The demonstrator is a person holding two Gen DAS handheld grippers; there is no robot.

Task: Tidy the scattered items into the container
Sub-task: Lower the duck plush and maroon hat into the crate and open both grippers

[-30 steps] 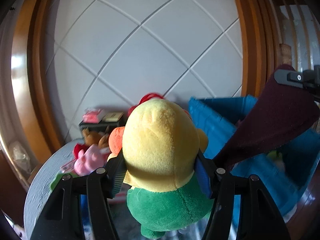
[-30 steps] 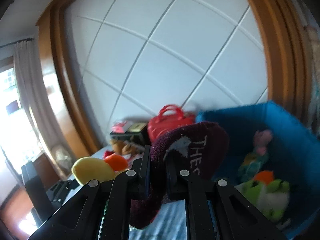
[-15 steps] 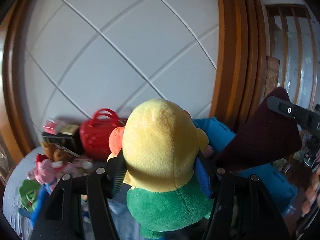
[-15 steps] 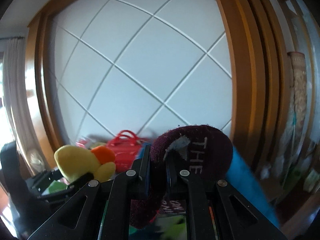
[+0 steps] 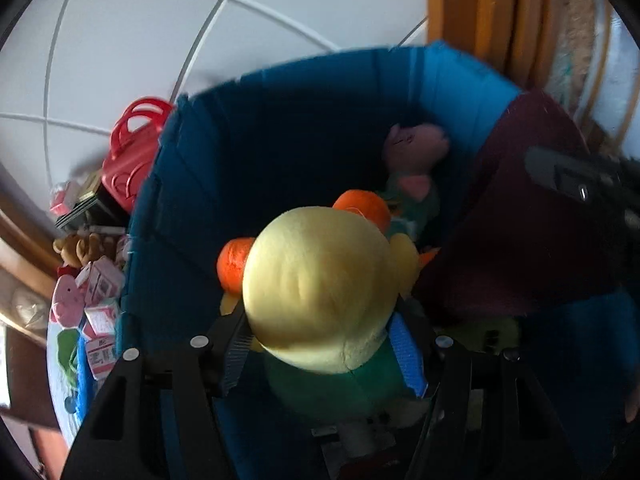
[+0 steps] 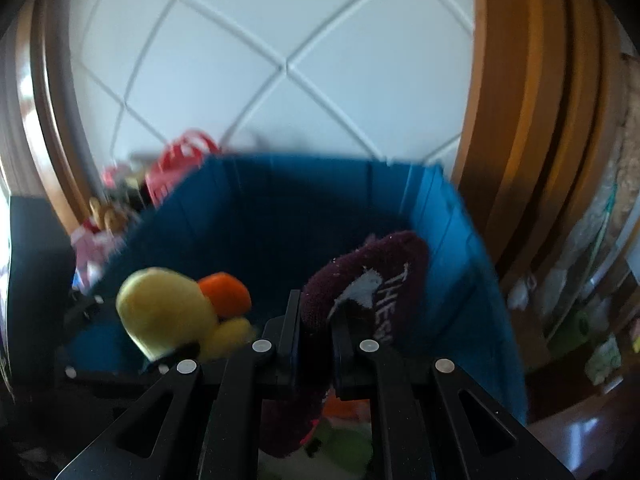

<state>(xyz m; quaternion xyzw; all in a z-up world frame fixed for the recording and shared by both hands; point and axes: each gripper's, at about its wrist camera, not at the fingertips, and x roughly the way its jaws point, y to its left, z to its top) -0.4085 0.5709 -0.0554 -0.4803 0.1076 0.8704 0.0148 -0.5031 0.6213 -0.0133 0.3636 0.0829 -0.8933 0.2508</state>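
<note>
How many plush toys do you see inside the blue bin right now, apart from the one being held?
2, perhaps more hidden: a pink-headed plush by the far wall of the blue bin, and a green plush at the bottom beneath the right gripper.

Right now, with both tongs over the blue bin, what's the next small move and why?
Probably open the left tongs and let the yellow plush drop. It already hangs inside the blue bin walls, above the toys lying there, so no further travel seems needed. The right tongs could release the maroon sock next.
</note>
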